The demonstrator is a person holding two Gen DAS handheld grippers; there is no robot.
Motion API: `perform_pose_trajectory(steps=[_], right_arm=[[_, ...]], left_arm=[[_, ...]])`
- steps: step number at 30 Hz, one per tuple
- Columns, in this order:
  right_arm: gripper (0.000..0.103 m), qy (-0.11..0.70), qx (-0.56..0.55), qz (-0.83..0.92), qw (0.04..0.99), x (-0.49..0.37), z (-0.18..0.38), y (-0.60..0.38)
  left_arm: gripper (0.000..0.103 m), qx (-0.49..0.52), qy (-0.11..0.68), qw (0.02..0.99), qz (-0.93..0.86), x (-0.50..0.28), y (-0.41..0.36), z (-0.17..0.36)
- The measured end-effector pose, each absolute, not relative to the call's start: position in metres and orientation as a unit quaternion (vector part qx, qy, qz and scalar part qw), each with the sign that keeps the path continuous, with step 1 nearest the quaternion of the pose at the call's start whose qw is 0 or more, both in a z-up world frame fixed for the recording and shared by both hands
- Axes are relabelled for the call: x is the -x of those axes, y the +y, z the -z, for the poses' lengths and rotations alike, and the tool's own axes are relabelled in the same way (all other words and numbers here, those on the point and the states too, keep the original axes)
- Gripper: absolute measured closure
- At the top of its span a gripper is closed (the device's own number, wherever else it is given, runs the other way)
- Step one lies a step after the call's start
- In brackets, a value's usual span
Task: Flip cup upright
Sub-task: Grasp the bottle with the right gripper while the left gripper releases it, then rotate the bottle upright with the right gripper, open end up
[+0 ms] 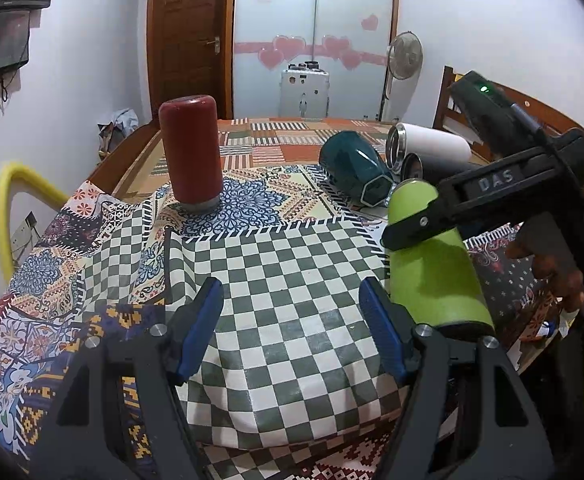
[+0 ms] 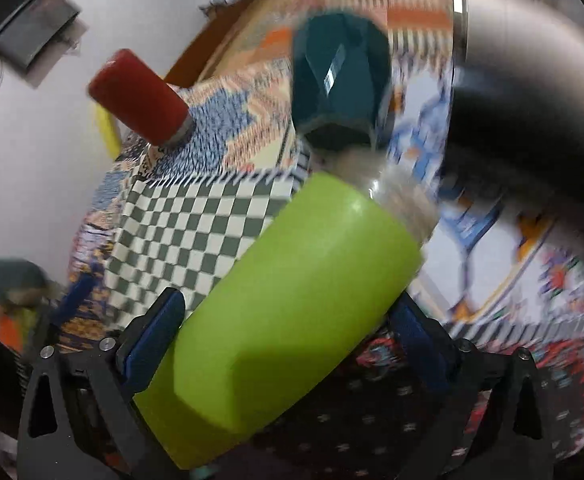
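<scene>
The right gripper (image 2: 287,344) clamps the green cup (image 2: 292,300) mid-body at the bed's (image 1: 292,280) right edge, tilting it to flip, while the left gripper (image 1: 292,320) waits open and empty.

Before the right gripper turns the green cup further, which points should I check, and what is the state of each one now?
1. Right gripper grips the green cup: ok, a finger on each side of its body.
2. Cup's orientation: not ok, tilted, silver mouth pointing away from the gripper.
3. Left gripper out of the way: ok, open and holding nothing.
4. Landing spot on the checkered cloth: ok, bare.
5. Neighbours apart: cannot tell, the teal cup lies near the mouth.
6. Red cup: not ok, mouth down.
</scene>
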State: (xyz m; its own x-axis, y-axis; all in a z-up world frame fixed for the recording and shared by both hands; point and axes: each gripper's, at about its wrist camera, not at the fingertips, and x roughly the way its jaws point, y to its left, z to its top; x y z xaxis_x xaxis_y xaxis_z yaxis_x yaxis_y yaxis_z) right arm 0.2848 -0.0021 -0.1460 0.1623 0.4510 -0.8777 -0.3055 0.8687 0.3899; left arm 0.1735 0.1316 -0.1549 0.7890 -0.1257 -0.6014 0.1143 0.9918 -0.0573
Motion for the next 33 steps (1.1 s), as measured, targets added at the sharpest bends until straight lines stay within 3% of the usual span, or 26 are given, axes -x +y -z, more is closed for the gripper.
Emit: perform_pose_trajectory(steps=[3, 10, 12, 21, 33], right_arm=[[0.009, 0.599, -0.052, -0.255, 0.758, -0.282, 0.144, 0.001], [0.035, 0.569, -0.028, -0.279, 0.773, -0.264, 0.13, 0.0], [0.038, 0.557, -0.007, -0.282, 0.781, -0.258, 0.126, 0.002], [0.039, 0.547, 0.033, -0.292, 0.784, -0.251, 0.125, -0.001], [0.036, 0.604, 0.04, -0.309, 0.733, -0.268, 0.144, 0.02]], left_arm=[[0.033, 0.01, 0.314, 0.947, 0.061, -0.171, 0.133, 0.152], [0.033, 0.014, 0.31, 0.949, 0.056, -0.169, 0.135, 0.145], [0.033, 0.014, 0.304, 0.951, 0.056, -0.167, 0.134, 0.141], [0.033, 0.005, 0.288, 0.956, 0.057, -0.156, 0.125, 0.127], [0.033, 0.01, 0.294, 0.954, 0.057, -0.155, 0.127, 0.132]])
